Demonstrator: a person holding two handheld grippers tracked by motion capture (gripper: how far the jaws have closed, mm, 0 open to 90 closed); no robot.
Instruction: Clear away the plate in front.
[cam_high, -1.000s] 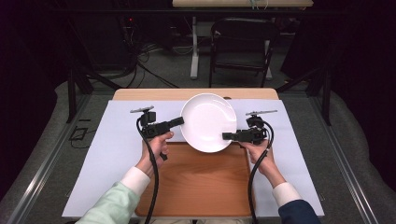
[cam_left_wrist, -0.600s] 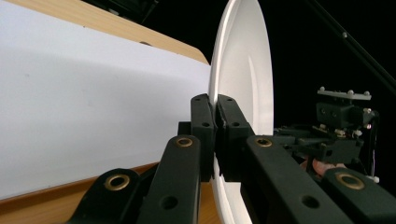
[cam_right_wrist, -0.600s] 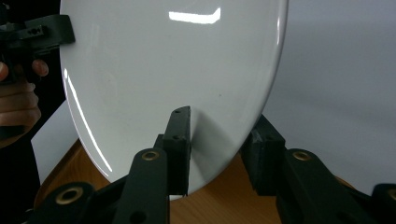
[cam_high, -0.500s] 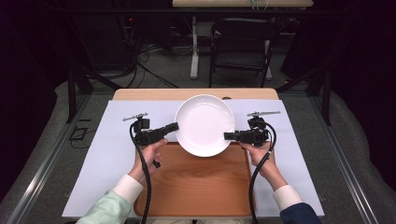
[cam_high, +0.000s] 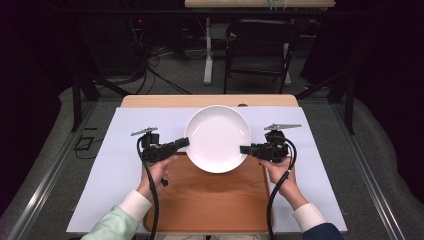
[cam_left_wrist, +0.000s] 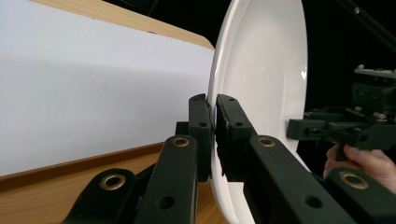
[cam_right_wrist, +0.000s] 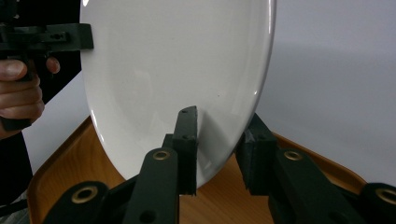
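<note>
High view: we see the white plate (cam_high: 217, 138) carried between our two grippers, over the far edge of the wooden tray (cam_high: 210, 200) that lies on the white sheet (cam_high: 100, 165) covering the bench (cam_high: 150, 101). A second ago the plate sat a little further right and away from us; it has since come nearer and leftward, toward the tray. The left gripper (cam_high: 182, 143) has its fingers (cam_left_wrist: 201, 126) clamped on the plate's left rim, as the left gripper view shows, one on each face. The right gripper (cam_high: 244, 149) has just been closing its fingers (cam_right_wrist: 187, 140) on the right rim; in the right gripper view they straddle the edge, and we judge them gripping it now. With both rims held, we judge the plate ready to be lowered onto the tray.
</note>
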